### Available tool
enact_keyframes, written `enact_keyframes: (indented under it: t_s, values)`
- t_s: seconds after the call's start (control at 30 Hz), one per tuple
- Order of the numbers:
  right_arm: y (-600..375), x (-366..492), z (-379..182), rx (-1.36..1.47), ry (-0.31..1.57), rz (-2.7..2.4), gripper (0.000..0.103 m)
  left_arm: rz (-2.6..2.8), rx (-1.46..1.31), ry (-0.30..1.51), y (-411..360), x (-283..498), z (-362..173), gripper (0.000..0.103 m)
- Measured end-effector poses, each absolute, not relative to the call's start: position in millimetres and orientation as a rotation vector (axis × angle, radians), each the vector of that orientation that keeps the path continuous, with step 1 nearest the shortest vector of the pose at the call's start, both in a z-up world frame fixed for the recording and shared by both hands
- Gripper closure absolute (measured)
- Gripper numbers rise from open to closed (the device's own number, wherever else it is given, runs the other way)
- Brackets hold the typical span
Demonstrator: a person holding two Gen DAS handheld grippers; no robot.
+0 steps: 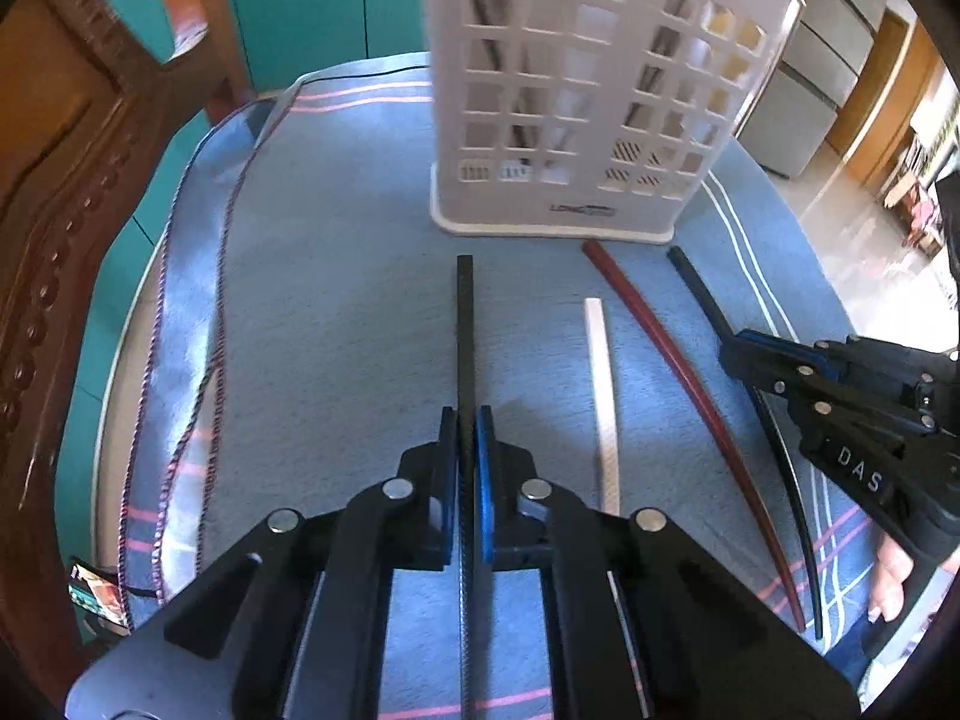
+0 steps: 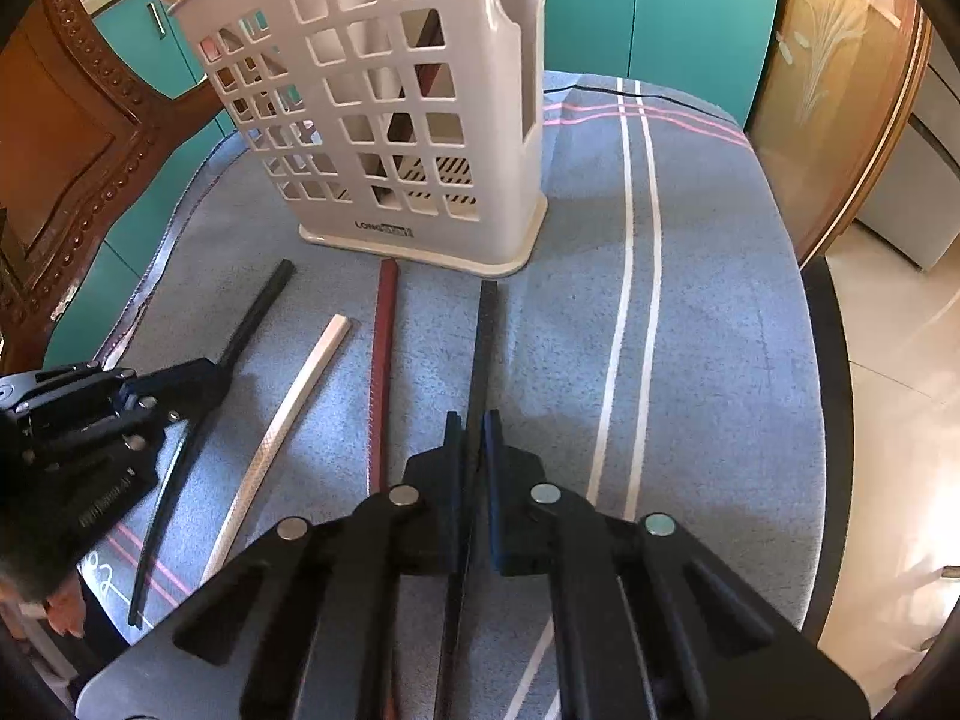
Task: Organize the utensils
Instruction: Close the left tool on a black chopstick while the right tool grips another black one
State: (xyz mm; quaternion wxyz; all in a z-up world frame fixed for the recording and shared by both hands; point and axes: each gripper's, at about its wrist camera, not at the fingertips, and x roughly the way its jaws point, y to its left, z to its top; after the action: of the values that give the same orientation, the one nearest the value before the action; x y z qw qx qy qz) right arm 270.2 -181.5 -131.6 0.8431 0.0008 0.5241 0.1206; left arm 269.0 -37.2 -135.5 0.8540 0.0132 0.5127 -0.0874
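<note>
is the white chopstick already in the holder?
No. The white chopstick lies flat on the blue cloth, between a black and a red one, in front of the utensil holder.

"DAS" in pale letters showing on the right gripper body, a dark brand mark beginning "LONG" sitting on the utensil basket base, its remaining letters blurring beyond reading

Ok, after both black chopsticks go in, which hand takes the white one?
Probably left: the white chopstick lies beside the left gripper, while the red chopstick separates it from the right gripper.
</note>
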Motion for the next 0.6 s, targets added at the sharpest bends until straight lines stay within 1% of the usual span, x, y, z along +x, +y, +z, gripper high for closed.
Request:
enact_keyframes:
  t_s: [0.23, 0.3, 0.33, 0.4, 0.47, 0.57, 0.6]
  values:
    - [-208.2, 273.3, -129.9, 0.049, 1.128, 0.216, 0.095, -0.167, -0.015, 1.094, -16.4, 269.7, -136.7, 0.096]
    - [-211.4, 272.8, -129.5, 0.058, 1.124, 0.214, 0.091, -0.155, -0.004, 1.098, -18.3, 271.3, -139.0, 0.096]
    - [-211.4, 272.7, -129.7, 0.056, 1.123, 0.212, 0.089, -0.149, 0.007, 1.096, -18.4, 272.2, -140.3, 0.092]
    - [-210.0, 271.6, -129.3, 0.05, 1.117, 0.216, 0.078, -0.147, 0.031, 1.089, -26.0, 273.2, -141.0, 0.084]
    - [-204.6, 270.9, -129.3, 0.034, 1.109, 0.215, 0.072, -0.144, 0.046, 1.085, -30.1, 272.8, -141.2, 0.074]
    - [-194.5, 271.0, -131.2, -0.014, 1.092, 0.204, 0.066, -0.141, 0.073, 1.079, -35.8, 275.1, -143.0, 0.065]
    - [-191.6, 270.6, -131.5, -0.03, 1.086, 0.199, 0.065, -0.141, 0.081, 1.077, -37.6, 275.2, -143.4, 0.064]
